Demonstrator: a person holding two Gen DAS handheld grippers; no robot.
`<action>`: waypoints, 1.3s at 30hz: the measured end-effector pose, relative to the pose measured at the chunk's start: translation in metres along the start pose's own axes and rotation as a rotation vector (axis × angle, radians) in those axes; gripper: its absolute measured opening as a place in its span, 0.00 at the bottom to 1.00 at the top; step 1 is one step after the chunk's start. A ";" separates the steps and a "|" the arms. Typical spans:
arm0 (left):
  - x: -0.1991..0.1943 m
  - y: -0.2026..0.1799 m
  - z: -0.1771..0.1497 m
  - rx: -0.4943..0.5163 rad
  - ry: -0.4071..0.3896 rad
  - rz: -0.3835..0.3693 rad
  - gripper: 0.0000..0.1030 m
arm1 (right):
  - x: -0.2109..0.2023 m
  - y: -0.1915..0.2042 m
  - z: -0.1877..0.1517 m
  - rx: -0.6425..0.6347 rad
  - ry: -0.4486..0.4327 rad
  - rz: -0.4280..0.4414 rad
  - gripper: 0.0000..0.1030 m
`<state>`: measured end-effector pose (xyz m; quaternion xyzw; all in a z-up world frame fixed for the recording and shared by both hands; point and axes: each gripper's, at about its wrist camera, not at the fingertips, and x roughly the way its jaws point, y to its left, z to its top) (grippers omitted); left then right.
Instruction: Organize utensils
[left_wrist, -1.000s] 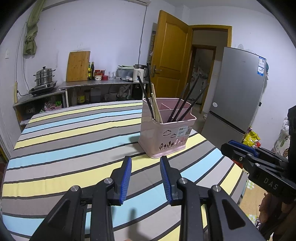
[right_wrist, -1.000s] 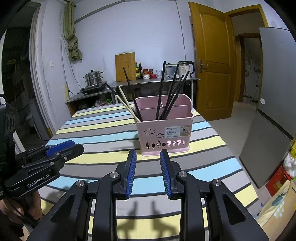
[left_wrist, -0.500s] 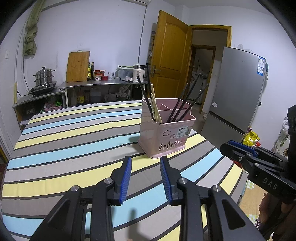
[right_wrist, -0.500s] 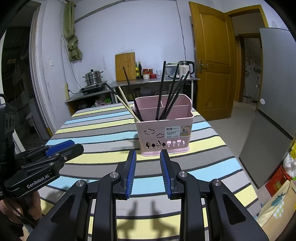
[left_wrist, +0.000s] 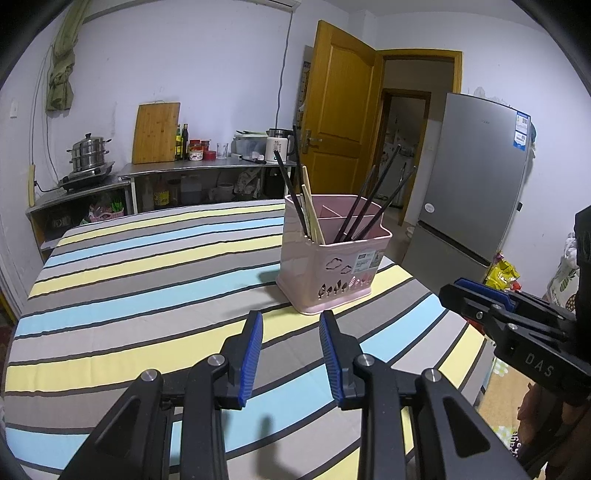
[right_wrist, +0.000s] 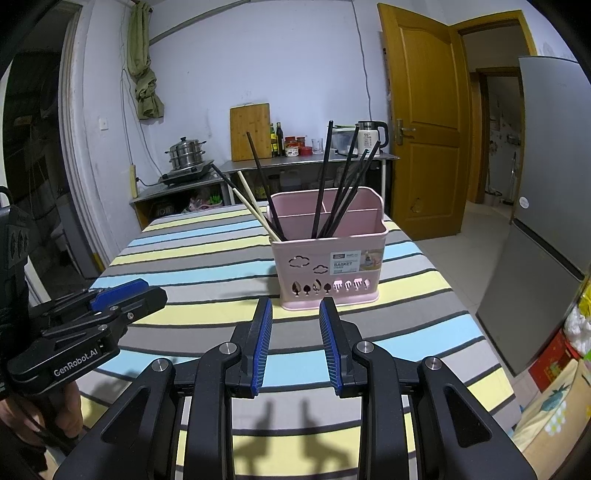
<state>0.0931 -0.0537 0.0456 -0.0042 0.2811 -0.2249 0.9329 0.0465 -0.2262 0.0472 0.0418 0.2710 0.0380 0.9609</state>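
A pink utensil basket (left_wrist: 328, 273) (right_wrist: 328, 266) stands upright on the striped tablecloth (left_wrist: 147, 295) (right_wrist: 207, 258). Several black chopsticks (left_wrist: 373, 199) (right_wrist: 340, 184) and a pair of pale wooden ones (left_wrist: 310, 214) (right_wrist: 255, 206) lean in its compartments. My left gripper (left_wrist: 291, 321) hovers just short of the basket, open with nothing between its blue pads. My right gripper (right_wrist: 295, 306) also stands open and empty right in front of the basket. Each gripper shows at the edge of the other's view, the right gripper (left_wrist: 480, 295) and the left gripper (right_wrist: 122, 291).
A steel counter (right_wrist: 314, 158) along the back wall carries a cutting board, bottles, a kettle and a steamer pot (right_wrist: 184, 153). A grey fridge (left_wrist: 472, 177) and a yellow door (right_wrist: 421, 129) stand to the right. The table's right edge drops to the floor.
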 end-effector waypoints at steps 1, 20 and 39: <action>0.000 0.000 0.000 0.000 -0.001 0.000 0.30 | 0.000 0.000 0.000 -0.001 0.000 0.000 0.27; 0.001 -0.001 0.000 -0.008 0.009 -0.002 0.30 | 0.001 0.001 -0.004 -0.004 0.006 -0.003 0.27; 0.002 -0.001 -0.004 -0.010 0.010 0.007 0.30 | 0.000 0.000 -0.005 -0.004 0.009 -0.005 0.27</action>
